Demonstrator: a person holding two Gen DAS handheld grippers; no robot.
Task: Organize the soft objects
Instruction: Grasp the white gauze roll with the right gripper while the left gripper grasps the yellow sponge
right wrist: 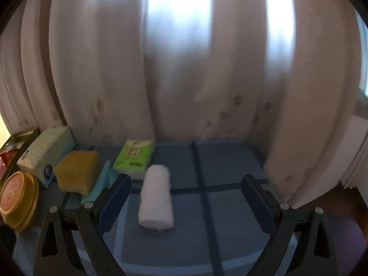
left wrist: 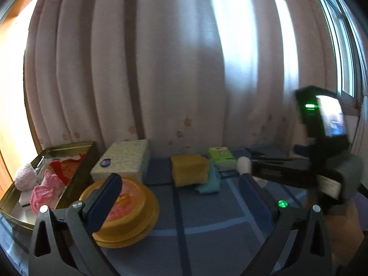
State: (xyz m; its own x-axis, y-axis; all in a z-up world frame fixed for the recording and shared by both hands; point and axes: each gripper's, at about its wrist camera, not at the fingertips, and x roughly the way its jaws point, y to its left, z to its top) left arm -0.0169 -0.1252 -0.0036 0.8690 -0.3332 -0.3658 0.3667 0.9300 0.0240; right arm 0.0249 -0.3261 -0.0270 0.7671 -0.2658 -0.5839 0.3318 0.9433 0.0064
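White roll point(right wrist: 156, 198) between right fingers point(right wrist: 114, 205)

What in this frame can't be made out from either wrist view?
- Left wrist view: the far end of the white rolled towel is hidden behind the right gripper.
- Left wrist view: the contents of the open metal tin are jumbled pink and red soft items, and their count is unclear.
- Right wrist view: print on the green tissue pack is blurred and unreadable.
- Right wrist view: the round yellow lidded container is cut off by the left edge.
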